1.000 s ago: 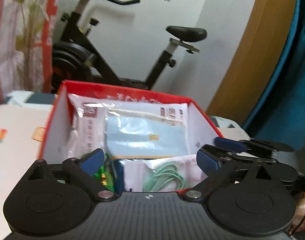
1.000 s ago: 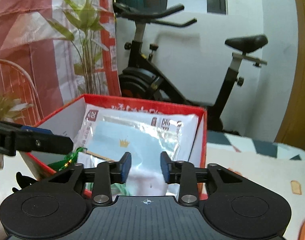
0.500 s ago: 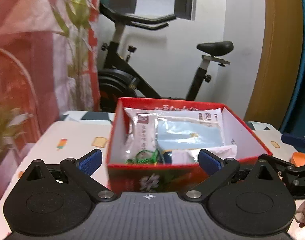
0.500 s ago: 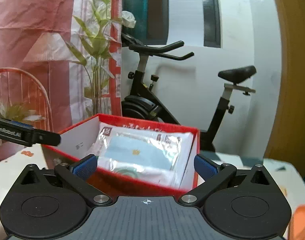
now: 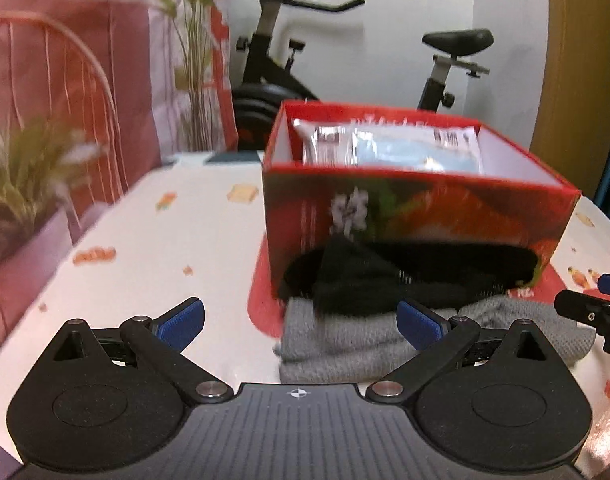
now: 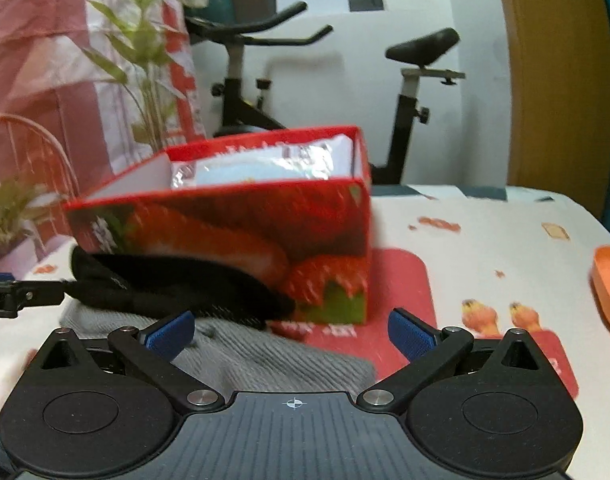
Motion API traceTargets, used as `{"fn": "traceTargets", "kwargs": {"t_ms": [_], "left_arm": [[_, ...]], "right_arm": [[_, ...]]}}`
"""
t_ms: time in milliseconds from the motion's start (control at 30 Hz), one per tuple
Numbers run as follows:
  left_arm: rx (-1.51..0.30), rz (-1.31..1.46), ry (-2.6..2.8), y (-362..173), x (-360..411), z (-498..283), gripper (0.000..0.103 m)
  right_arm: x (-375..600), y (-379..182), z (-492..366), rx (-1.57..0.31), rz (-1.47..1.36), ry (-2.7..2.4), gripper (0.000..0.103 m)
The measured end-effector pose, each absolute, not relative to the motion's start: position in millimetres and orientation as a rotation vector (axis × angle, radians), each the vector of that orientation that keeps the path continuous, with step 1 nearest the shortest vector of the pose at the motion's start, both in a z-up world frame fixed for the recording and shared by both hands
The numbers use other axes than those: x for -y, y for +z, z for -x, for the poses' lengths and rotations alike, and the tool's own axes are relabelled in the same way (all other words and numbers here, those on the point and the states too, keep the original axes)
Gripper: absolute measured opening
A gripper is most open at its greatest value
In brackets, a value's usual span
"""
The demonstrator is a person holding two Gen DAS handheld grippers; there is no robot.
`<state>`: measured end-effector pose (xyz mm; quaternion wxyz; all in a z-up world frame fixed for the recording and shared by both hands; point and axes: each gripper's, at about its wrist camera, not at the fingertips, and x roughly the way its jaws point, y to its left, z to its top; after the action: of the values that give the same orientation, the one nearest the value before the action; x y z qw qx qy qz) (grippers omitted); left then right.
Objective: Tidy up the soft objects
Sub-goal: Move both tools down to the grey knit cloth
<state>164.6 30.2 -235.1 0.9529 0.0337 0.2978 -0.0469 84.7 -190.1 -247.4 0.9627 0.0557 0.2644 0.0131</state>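
On the patterned surface (image 5: 153, 232), the red box (image 5: 417, 216) stands behind a grey knit (image 5: 345, 344) topped by a black garment (image 5: 385, 280). Left gripper (image 5: 301, 322) and right gripper (image 6: 291, 332), both spread and empty, should probably lower together, pinching the black garment's ends evenly.

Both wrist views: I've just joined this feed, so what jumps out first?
The red strawberry-print box dominates the middle of the table, open on top with plastic-wrapped packets inside. Against its near side lie a black fabric item and, closer to the cameras, a folded grey knit. Both tools, left and right, stand wide open and empty above the grey knit.
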Motion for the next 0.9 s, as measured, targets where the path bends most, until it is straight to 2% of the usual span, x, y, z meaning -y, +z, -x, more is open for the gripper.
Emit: {"fn": "traceTargets", "kwargs": {"t_ms": [633,900], "left_arm": [[-0.774,0.040,-0.068,-287.8,-50.0,-187.9,0.103],[-0.794,-0.059,-0.042,-295.2,-38.8,-191.9,0.103]], "right_arm": [[200.4,-293.5,-99.5,-0.663,-0.100,-0.042,0.103],[197.9,-296.2,-102.4,-0.685,-0.075,-0.046,0.103]]}}
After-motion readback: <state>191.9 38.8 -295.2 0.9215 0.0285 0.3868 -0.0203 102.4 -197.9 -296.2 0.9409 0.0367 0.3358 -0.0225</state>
